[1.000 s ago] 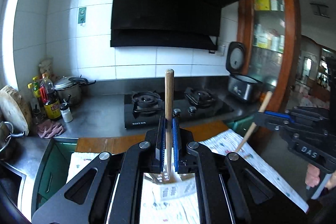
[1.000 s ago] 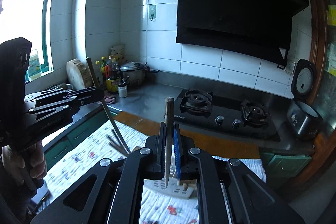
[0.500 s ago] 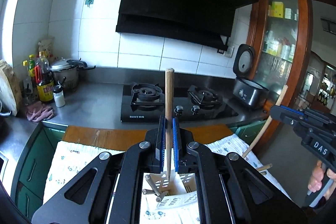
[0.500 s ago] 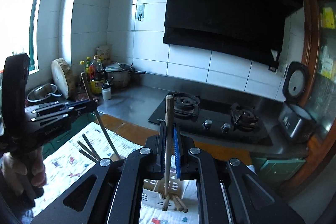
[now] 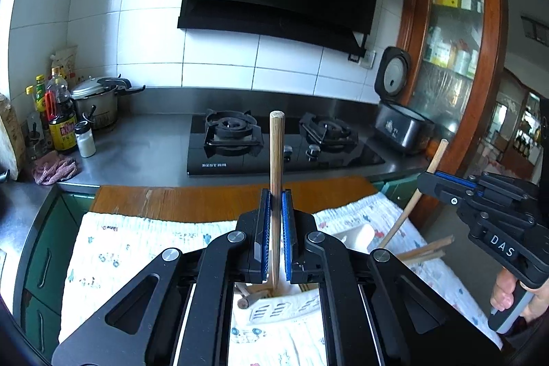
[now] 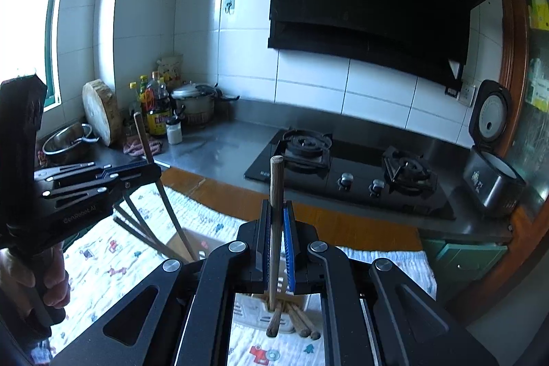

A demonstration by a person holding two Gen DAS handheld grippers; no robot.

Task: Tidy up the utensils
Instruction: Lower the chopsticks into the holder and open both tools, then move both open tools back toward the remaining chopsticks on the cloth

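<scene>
My left gripper point(image 5: 276, 198) is shut on a wooden chopstick point(image 5: 275, 160) held upright, its lower end in a white slotted utensil holder point(image 5: 274, 309) on the patterned cloth. My right gripper point(image 6: 277, 208) is shut on another wooden chopstick point(image 6: 275, 187), also upright, its lower end in a white holder point(image 6: 274, 314) with several chopsticks point(image 6: 302, 323). The right gripper shows in the left wrist view point(image 5: 432, 180), the left gripper in the right wrist view point(image 6: 151, 168).
A patterned white cloth point(image 5: 137, 246) covers a wooden table point(image 5: 192, 198). Behind are a steel counter point(image 5: 151, 146), a gas hob point(image 5: 274, 143), a rice cooker point(image 5: 401, 122), bottles point(image 5: 61, 126) and a pot point(image 5: 96, 98). A second beige holder point(image 6: 188, 244) holds dark chopsticks point(image 6: 137, 222).
Both grippers have lowered and tilted with their chopsticks. The chopstick tips now reach into the holders, which show closer below the jaws.
</scene>
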